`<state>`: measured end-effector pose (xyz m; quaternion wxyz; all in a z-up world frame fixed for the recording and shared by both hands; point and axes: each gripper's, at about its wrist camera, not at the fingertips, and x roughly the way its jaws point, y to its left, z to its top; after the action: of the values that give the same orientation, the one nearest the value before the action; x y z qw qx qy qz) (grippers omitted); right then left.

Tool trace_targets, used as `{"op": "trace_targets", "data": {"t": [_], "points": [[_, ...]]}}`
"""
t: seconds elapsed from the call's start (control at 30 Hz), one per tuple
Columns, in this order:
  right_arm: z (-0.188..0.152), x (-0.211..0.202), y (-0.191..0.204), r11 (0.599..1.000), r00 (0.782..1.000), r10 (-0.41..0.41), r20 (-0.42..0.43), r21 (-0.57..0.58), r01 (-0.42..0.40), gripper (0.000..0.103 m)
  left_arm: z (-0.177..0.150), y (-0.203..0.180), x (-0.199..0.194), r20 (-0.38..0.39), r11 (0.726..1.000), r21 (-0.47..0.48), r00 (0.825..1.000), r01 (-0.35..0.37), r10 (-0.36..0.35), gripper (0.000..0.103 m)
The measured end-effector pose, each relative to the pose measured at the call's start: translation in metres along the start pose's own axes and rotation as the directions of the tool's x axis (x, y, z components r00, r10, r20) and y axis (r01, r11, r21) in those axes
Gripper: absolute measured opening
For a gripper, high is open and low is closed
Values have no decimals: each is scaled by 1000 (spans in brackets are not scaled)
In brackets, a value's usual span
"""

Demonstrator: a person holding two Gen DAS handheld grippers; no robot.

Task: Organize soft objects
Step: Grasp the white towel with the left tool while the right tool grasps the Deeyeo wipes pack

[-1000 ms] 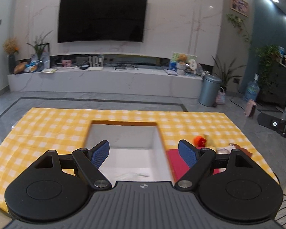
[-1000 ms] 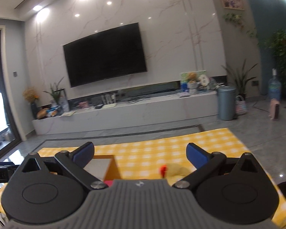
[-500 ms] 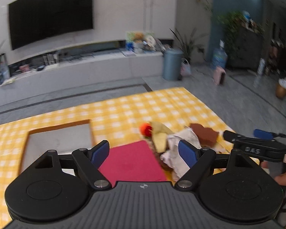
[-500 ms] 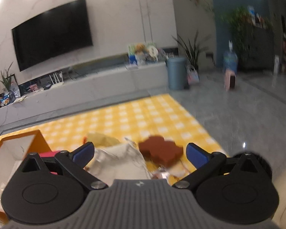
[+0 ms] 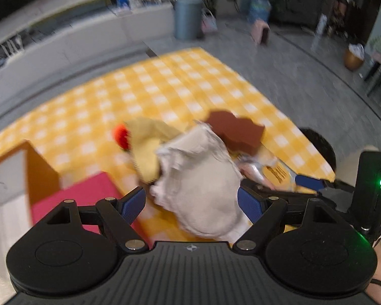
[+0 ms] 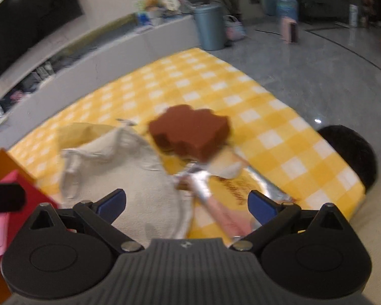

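Note:
A pile of soft things lies on the yellow checked cloth (image 5: 165, 94): a crumpled cream cloth (image 5: 203, 178), a yellow plush with an orange tip (image 5: 144, 142), a brown sponge (image 5: 236, 129) and a silver-and-yellow snack bag (image 5: 274, 170). My left gripper (image 5: 191, 203) is open, its blue pads either side of the cream cloth's near part. My right gripper (image 6: 186, 203) is open above the cream cloth (image 6: 139, 178) and the snack bag (image 6: 231, 190), with the brown sponge (image 6: 190, 132) just beyond. The right gripper's fingers (image 5: 307, 181) show at the right of the left wrist view.
An orange-walled open box (image 5: 38, 167) with a white inside stands at the left, a red-pink flat piece (image 5: 76, 198) beside it. The table's right edge drops to grey floor (image 6: 317, 76). A dark round object (image 6: 353, 150) sits past that edge. A bin (image 6: 210, 25) stands by the TV bench.
Both grippers have swung right from the box and dropped closer to the pile. The cream cloth now sits between the left pads. Both stay open.

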<state>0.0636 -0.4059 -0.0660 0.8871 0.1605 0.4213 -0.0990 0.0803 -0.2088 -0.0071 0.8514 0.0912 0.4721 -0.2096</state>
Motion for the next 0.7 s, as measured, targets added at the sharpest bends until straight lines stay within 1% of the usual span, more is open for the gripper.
{"op": "trace_targets", "data": {"t": [0.03,0.1,0.17,0.23,0.27,0.3,0.43,0.5,0.57,0.6,0.63,0.7], "points": [[1,3,-4,999,999,-41,-7,22,41,100,1,-4,8,-18,1000,2,1000,12,-12,96],[7,13,-12,993,994,-105,-27,58,106,100,3,-8,27,-64,1000,-5,998,10,-10,96],[15,30,-19,988,988,-137,-65,70,141,100,7,-10,45,-122,1000,-7,992,-21,20,93],[18,48,-25,977,973,-189,-129,75,200,100,10,-9,58,-151,998,-9,987,-59,57,93],[18,54,-27,975,969,-195,-151,79,208,100,11,-8,62,-161,997,-12,984,-75,73,93],[18,55,-26,979,973,-176,-148,75,188,101,13,-5,66,-172,996,-19,982,-86,81,93],[22,62,-11,983,977,-182,-115,-27,180,100,22,6,74,-189,993,-68,979,-93,79,93],[24,72,-7,983,974,-180,-138,-66,172,100,25,11,75,-176,994,-89,983,-67,51,87],[24,84,-6,978,963,-202,-180,-93,187,100,28,15,79,-161,995,-100,987,-24,8,86],[24,86,-7,978,961,-202,-190,-91,187,101,28,18,82,-159,993,-114,987,-21,2,86],[24,86,-8,979,961,-197,-193,-84,184,101,28,22,85,-160,990,-136,987,-23,1,83],[24,83,-11,983,965,-182,-189,-70,171,100,26,29,88,-166,983,-186,986,-11,-21,71]]}}
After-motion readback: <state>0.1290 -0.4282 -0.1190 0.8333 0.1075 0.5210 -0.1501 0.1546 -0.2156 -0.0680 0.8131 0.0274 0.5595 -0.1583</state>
